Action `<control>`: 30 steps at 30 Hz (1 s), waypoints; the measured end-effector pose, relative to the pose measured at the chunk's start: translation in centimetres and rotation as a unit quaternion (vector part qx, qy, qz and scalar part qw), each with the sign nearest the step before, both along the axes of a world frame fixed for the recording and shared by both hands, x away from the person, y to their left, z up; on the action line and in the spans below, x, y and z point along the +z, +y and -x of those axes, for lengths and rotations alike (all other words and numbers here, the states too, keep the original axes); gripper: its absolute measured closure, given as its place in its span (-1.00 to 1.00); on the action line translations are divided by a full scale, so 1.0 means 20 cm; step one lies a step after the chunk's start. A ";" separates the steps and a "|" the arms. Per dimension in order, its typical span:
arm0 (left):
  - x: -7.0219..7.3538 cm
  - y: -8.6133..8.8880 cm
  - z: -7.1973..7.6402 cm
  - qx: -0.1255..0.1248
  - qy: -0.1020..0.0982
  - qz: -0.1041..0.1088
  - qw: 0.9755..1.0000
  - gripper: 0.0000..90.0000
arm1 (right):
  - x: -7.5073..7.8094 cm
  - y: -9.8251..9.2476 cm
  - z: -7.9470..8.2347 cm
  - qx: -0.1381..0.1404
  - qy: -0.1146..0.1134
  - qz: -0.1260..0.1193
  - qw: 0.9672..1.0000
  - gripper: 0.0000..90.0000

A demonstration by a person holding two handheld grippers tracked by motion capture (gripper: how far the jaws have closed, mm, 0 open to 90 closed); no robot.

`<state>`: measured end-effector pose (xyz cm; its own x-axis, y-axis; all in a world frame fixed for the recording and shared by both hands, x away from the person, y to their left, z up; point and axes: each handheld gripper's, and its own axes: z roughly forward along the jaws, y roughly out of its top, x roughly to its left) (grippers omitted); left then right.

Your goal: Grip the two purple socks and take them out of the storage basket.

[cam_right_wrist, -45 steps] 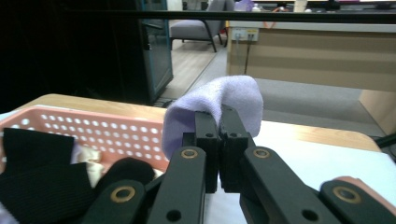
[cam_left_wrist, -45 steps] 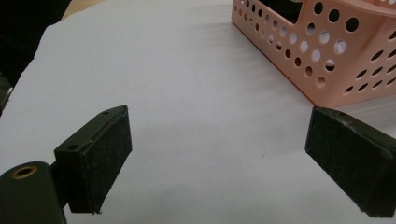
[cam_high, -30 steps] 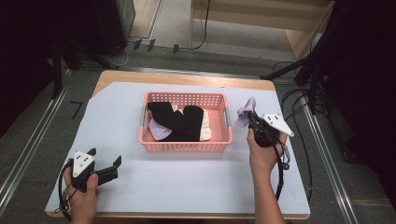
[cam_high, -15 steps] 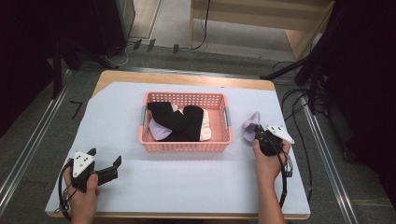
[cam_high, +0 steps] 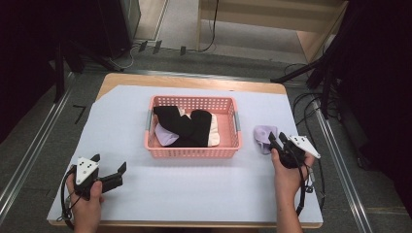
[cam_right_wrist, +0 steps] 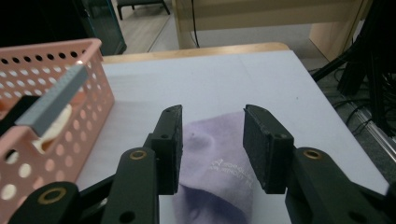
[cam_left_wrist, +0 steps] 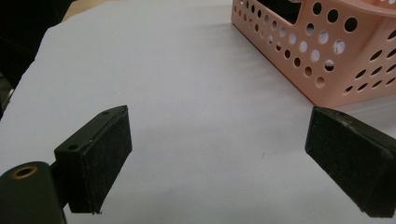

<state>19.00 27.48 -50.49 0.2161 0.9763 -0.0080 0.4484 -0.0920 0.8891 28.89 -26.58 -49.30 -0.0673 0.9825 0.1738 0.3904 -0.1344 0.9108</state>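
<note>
A lilac sock (cam_high: 264, 136) lies crumpled on the white table cover, just right of the pink basket (cam_high: 189, 152). My right gripper (cam_high: 275, 138) sits low over its near end. In the right gripper view the sock (cam_right_wrist: 215, 186) rests between the jaws of this gripper (cam_right_wrist: 212, 140), whose pads stand clear of the fabric. Those jaws have just been opening, so the gripper is open. The basket holds black socks (cam_high: 182, 124), another lilac one (cam_high: 164, 135) and a cream one (cam_high: 214, 133). My left gripper (cam_high: 109, 163) rests open at the near left with nothing in it (cam_left_wrist: 219, 140).
The white cover (cam_high: 194, 194) spreads across the wooden table. The basket's perforated corner (cam_left_wrist: 327, 60) is ahead and to the right of the left jaws. Cables (cam_high: 311, 104) trail on the floor past the table's right edge.
My right hand came down and toward me with the lilac sock, from raised beside the basket to the table. Its jaws parted and the sock now lies on the cover. The left hand stayed put.
</note>
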 end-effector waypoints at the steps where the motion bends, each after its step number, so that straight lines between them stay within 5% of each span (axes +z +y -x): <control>1: 0.00 0.00 0.00 0.000 0.000 0.000 1.000 -0.82 | 0.02 0.00 0.01 0.000 -0.001 -0.005 1.000 0.31; 9: 0.00 0.00 0.00 -0.001 0.000 -0.001 1.000 -0.82 | 0.12 0.09 0.02 0.026 -0.027 0.011 0.999 0.31; 19: 0.00 0.00 0.00 -0.002 0.001 -0.001 1.000 -0.82 | 0.17 0.33 -0.03 0.075 -0.031 0.008 0.997 0.35; 23: 0.00 0.00 0.00 -0.002 0.001 -0.001 1.000 -0.82 | 0.18 0.46 -0.05 0.104 -0.029 0.008 0.994 0.40; 30: 0.00 0.00 0.00 -0.002 0.001 0.000 1.000 -0.82 | 0.19 0.73 -0.08 0.170 -0.012 0.021 0.985 0.52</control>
